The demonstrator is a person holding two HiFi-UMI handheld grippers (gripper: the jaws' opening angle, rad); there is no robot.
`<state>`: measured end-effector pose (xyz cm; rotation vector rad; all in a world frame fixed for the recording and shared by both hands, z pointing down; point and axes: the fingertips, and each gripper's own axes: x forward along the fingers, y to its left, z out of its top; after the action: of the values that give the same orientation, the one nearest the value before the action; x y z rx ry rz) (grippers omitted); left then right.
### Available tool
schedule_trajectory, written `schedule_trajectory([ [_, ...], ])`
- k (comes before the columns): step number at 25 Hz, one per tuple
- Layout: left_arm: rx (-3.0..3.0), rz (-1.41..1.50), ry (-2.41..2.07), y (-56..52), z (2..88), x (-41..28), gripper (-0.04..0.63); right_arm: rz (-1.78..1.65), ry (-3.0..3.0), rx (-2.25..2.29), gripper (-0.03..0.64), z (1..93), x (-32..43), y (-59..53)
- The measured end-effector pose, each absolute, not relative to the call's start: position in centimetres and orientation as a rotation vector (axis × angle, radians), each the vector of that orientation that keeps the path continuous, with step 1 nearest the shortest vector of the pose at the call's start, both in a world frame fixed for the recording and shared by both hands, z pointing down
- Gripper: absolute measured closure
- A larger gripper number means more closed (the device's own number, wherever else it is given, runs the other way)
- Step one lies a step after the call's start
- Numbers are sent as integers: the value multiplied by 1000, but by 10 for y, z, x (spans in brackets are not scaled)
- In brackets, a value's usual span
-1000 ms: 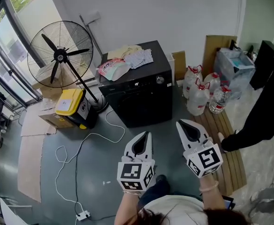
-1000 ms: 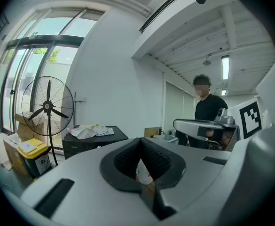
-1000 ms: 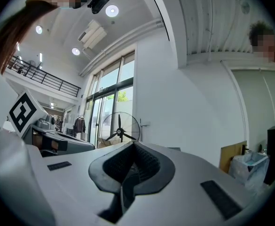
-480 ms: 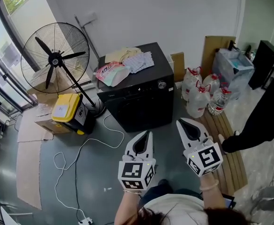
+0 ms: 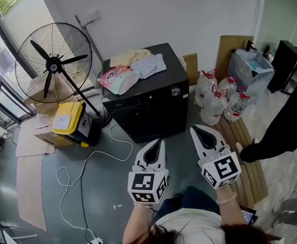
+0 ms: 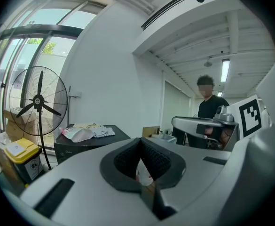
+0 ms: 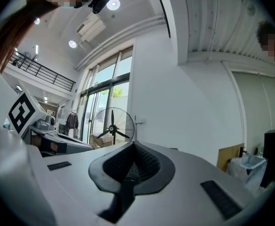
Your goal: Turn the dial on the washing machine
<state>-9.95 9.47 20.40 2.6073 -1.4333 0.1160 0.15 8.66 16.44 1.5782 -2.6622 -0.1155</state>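
The dial (image 5: 175, 91) sat on the washer's (image 5: 148, 111) front panel, near its right end. It was ahead of both grippers and well apart from them. The left gripper (image 5: 160, 143) and right gripper (image 5: 194, 130) hung side by side over the floor (image 5: 107, 187) in front of the washer, touching nothing. The dial lay about between their two lines, nearer the right one's tip. Each gripper's jaws were closed tip to tip with nothing held, as each gripper view showed.

In the left gripper view the washer's top showed with clothes (image 6: 86, 132) on it. Its front was cut off by the gripper's own body, so the dial could not be made out there. In the right gripper view the jaws hid nearly all of the washer, and only the fan (image 7: 112, 126) stood clear. A person (image 5: 285, 121) in black was cut off at the head view's right edge.
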Motion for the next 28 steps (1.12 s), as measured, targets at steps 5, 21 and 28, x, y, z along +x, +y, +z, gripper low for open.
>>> schedule_trajectory([
  [5,2606,138,-1422,81,211,-101,578,-103,-2647,1598,591,170,5,70],
  [21,2489,207,-1506,-20,253,-95,578,-107,-2594,1546,591,205,38,-36],
  [28,2400,176,-1598,-76,277,-95,578,-111,-2580,1493,591,234,59,-98],
])
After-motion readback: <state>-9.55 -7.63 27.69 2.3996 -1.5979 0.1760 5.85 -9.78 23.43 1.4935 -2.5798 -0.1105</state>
